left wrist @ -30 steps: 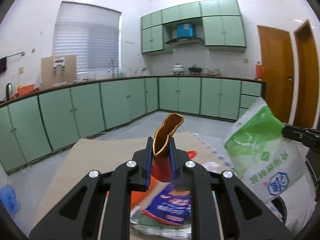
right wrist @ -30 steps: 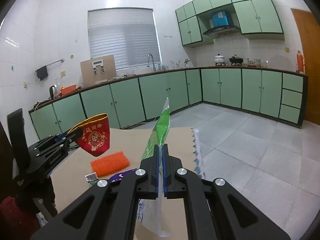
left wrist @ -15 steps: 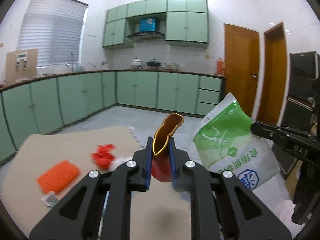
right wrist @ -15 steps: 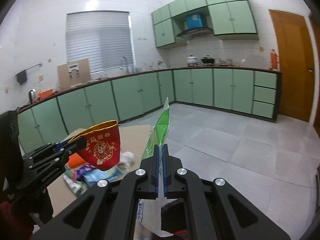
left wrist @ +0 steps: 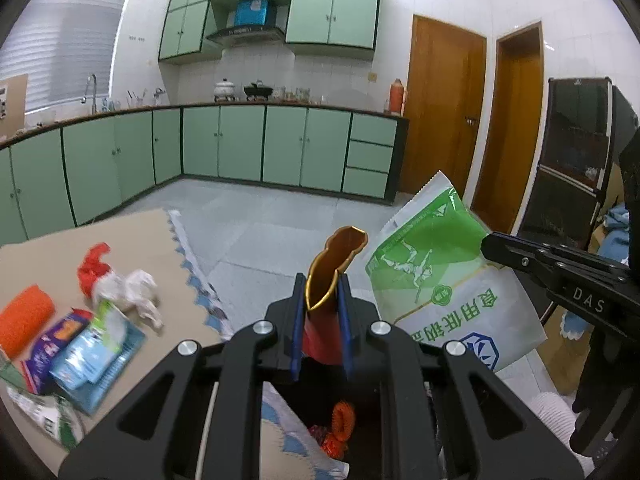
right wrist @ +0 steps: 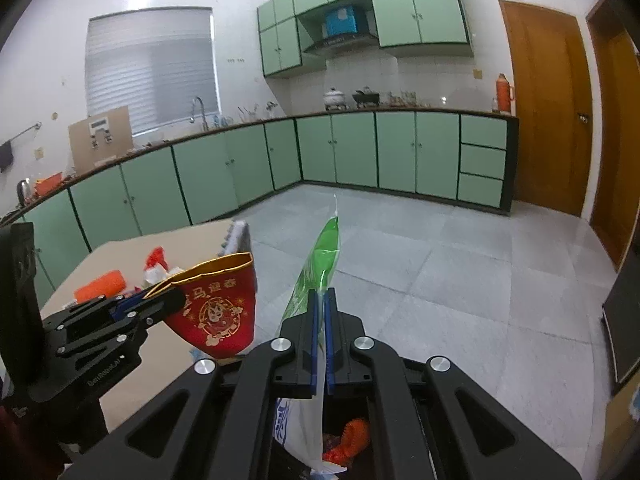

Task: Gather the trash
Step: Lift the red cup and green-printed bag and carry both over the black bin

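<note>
My left gripper [left wrist: 322, 286] is shut on a squashed red paper cup with a gold rim [left wrist: 334, 264], seen side-on as the red cup [right wrist: 218, 308] in the right wrist view. My right gripper [right wrist: 321, 300] is shut on a green and white plastic bag [right wrist: 318, 268]; the same bag [left wrist: 436, 280] hangs from the other gripper's arm at the right of the left wrist view. Both items hang above a dark bin [left wrist: 362, 404] that holds orange and red scraps [right wrist: 348, 442]. More trash [left wrist: 86, 336] lies on the cardboard-covered table [left wrist: 52, 252].
On the table lie an orange sponge-like piece [left wrist: 24, 314], a crumpled white and red wad [left wrist: 120, 284] and blue wrappers. Green cabinets [left wrist: 280, 144] line the far walls across a grey tiled floor. Wooden doors [left wrist: 444, 108] and a dark cabinet [left wrist: 572, 168] stand at right.
Both grippers swung right and down with their loads, from over the table to over the bin. The table trash slid to the left of both views and the bin's inside came into sight.
</note>
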The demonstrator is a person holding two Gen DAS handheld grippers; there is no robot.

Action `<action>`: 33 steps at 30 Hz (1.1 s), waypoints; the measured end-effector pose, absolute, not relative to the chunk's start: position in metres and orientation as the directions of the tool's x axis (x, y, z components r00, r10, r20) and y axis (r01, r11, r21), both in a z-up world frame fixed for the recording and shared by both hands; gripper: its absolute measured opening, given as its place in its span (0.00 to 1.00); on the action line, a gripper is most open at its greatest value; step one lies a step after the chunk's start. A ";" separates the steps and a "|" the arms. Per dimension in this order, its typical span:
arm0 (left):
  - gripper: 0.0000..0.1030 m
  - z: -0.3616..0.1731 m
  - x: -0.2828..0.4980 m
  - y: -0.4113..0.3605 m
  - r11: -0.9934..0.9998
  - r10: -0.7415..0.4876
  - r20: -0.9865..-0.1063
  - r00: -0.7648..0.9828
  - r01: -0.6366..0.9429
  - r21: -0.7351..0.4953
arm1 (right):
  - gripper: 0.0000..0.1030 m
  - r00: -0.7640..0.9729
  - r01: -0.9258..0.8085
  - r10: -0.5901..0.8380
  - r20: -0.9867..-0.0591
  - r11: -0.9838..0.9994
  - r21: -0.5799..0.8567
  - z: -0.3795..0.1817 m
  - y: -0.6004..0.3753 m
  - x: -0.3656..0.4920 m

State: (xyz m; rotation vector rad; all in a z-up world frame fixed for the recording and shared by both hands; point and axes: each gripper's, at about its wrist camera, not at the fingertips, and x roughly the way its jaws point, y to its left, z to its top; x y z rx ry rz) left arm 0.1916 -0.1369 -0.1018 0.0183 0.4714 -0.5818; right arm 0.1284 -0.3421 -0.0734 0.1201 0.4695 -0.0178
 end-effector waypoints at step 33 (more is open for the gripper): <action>0.30 -0.160 0.221 -0.163 0.838 -0.493 -0.595 0.634 0.529 -0.131 | 0.26 0.791 0.114 0.002 -0.611 0.982 0.151 -0.159 -0.365 0.170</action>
